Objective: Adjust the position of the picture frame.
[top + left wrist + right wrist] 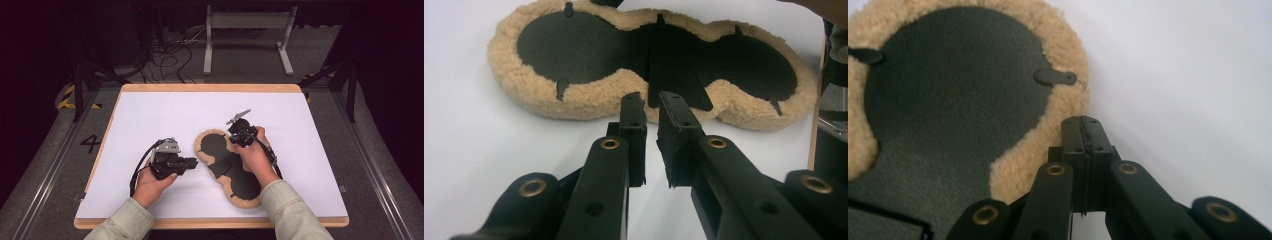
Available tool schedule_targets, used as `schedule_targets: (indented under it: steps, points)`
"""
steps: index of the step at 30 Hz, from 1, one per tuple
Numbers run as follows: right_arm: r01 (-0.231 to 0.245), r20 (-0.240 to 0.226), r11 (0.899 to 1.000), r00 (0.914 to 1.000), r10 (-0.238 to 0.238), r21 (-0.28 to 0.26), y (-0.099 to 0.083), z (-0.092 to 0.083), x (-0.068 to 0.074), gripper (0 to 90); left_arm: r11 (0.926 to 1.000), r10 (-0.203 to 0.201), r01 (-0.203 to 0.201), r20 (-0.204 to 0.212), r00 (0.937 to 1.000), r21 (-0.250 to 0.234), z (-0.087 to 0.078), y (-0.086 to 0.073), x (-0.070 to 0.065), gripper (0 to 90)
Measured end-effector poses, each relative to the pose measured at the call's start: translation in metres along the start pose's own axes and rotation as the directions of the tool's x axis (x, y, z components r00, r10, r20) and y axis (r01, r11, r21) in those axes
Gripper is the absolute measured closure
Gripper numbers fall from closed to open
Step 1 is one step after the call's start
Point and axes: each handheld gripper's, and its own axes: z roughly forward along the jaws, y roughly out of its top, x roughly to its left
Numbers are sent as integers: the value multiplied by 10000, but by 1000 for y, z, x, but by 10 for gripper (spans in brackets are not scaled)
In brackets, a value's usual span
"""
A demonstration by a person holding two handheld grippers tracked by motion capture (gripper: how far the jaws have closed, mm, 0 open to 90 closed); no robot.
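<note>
A peanut-shaped pad (220, 148) with a tan fleece rim and a black felt face lies flat on the white table, running from the centre toward the front edge. In the left gripper view the pad (589, 97) lies crosswise just beyond my left gripper (650, 102). The jaws stand a narrow gap apart with nothing between them. In the high view my left gripper (192, 162) points right at the pad's left side, a little short of it. My right gripper (234, 134) is at the pad's far right rim. Its jaws (1082, 122) are shut together and empty, by the fleece edge (1068, 107).
The white tabletop has a wooden border (210, 88). Bare white surface lies left, right and behind the pad. Beyond the table stand a metal frame (247, 22) and loose cables (170, 60) on the floor. The right hand (255, 157) rests over the pad's middle.
</note>
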Motion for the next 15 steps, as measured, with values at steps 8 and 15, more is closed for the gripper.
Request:
schedule_targets:
  steps: [8,15]
  points:
    - [132,-438,9997,9989,-140,-197,10,7,16,900,10000,-3,3,-79,10000,-78,0,1,0,815]
    - [581,-1239,9961,9901,-660,-657,15,12,35,900,10000,18,-19,-116,9999,-80,-1,1,0,816]
